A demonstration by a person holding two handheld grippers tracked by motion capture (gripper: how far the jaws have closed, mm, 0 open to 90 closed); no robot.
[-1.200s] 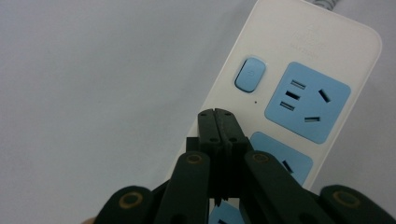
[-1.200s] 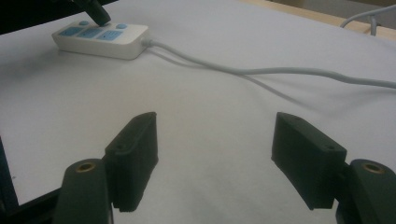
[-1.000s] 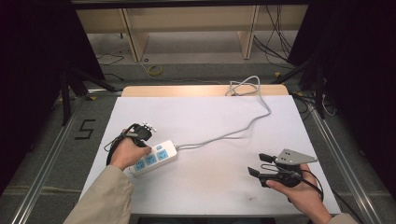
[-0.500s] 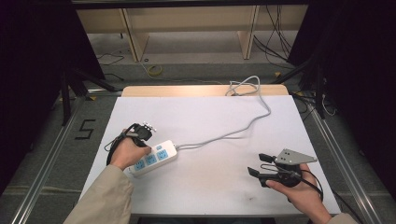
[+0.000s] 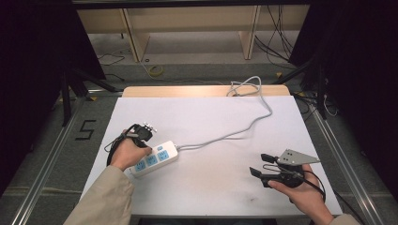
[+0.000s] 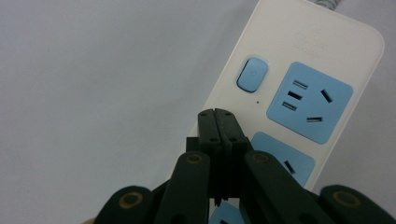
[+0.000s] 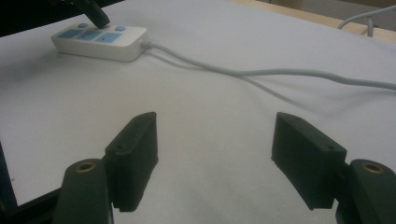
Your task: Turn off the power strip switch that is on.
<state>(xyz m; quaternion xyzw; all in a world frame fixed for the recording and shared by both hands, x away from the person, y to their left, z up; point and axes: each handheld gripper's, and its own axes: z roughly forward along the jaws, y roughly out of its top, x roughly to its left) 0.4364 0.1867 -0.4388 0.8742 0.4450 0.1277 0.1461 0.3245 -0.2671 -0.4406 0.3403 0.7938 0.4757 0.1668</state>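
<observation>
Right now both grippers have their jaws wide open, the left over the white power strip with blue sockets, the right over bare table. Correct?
Not quite. The left gripper has its jaws shut together above the white power strip with blue sockets, as the left gripper view shows. The right gripper is open over bare table.

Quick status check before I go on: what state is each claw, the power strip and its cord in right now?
Left claw: shut, empty, tips over the strip near its switch.
Right claw: open, empty, low over bare table.
Power strip: lying flat, sockets up, nothing plugged in.
Switch: on or off, cannot tell.
Cord: attached, slack, trailing to the far edge.
</observation>
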